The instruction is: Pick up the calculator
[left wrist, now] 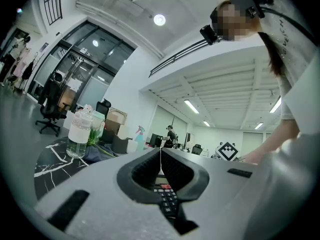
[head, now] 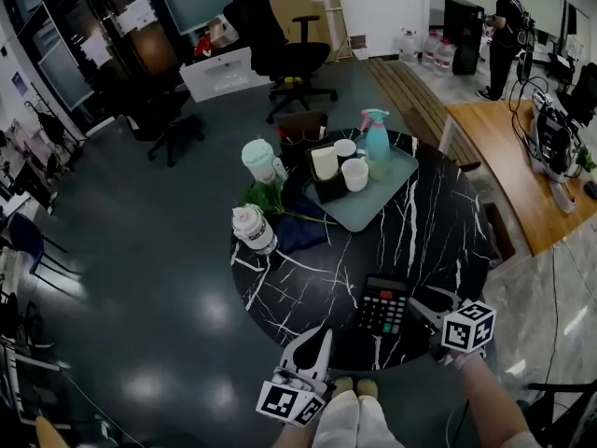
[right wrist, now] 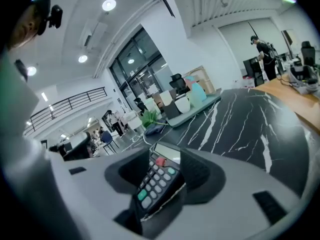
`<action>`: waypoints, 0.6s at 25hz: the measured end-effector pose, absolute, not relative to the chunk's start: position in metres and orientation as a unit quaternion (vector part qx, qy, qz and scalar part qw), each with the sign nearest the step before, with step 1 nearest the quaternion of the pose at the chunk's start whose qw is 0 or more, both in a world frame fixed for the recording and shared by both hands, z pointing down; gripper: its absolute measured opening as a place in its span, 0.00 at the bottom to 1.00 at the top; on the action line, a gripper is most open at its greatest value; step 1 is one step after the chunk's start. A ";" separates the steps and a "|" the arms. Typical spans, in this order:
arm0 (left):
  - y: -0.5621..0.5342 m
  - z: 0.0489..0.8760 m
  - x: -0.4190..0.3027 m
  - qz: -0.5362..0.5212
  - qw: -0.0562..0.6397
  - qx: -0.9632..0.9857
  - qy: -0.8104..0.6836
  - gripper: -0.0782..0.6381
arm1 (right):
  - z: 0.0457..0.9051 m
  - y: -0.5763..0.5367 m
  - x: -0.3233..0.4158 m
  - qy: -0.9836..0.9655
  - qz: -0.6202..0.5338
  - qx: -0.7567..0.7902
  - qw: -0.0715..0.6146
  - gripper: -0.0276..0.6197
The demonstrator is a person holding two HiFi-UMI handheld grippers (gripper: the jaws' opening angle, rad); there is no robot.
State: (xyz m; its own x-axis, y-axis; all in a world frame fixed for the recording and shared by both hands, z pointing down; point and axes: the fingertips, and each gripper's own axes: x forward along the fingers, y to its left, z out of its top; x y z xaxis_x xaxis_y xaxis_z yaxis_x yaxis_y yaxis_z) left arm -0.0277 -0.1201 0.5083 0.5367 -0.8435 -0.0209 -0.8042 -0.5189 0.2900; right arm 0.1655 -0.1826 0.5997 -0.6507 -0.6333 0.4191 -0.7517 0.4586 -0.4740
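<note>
**Calculator clamped in the right jaws at the counter's near edge**

The calculator (head: 383,304) lies low and right of centre in the head view, on the black marble-veined counter (head: 438,213) close to its near rim. The right gripper (head: 415,304) reaches in from the lower right, touching the calculator's right side. In the right gripper view its jaws are clenched on the calculator (right wrist: 157,179), which sits tilted between the two dark pads, keys and screen facing up and left.

The left gripper (head: 322,336) hangs at the bottom centre of the head view, just off the counter's rim. In the left gripper view its jaws are pressed together, tips touching, grasping nothing; the calculator (left wrist: 167,199) shows beyond them.
</note>
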 end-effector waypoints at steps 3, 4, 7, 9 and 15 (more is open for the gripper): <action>-0.139 0.516 -0.026 -0.083 0.116 0.870 -0.473 0.12 | 0.616 -0.197 0.163 -0.842 0.358 0.392 0.096 0.31; -0.144 0.518 -0.025 -0.084 0.114 0.871 -0.471 0.12 | 0.622 -0.200 0.162 -0.839 0.368 0.388 0.099 0.31; -0.160 0.524 -0.020 -0.087 0.108 0.873 -0.467 0.12 | 0.636 -0.209 0.163 -0.831 0.395 0.378 0.104 0.31; -0.166 0.528 -0.019 -0.090 0.108 0.872 -0.468 0.12 | 0.639 -0.215 0.163 -0.827 0.410 0.373 0.095 0.31; -0.168 0.533 -0.020 -0.110 0.114 0.866 -0.475 0.12 | 0.647 -0.226 0.154 -0.823 0.449 0.325 0.124 0.31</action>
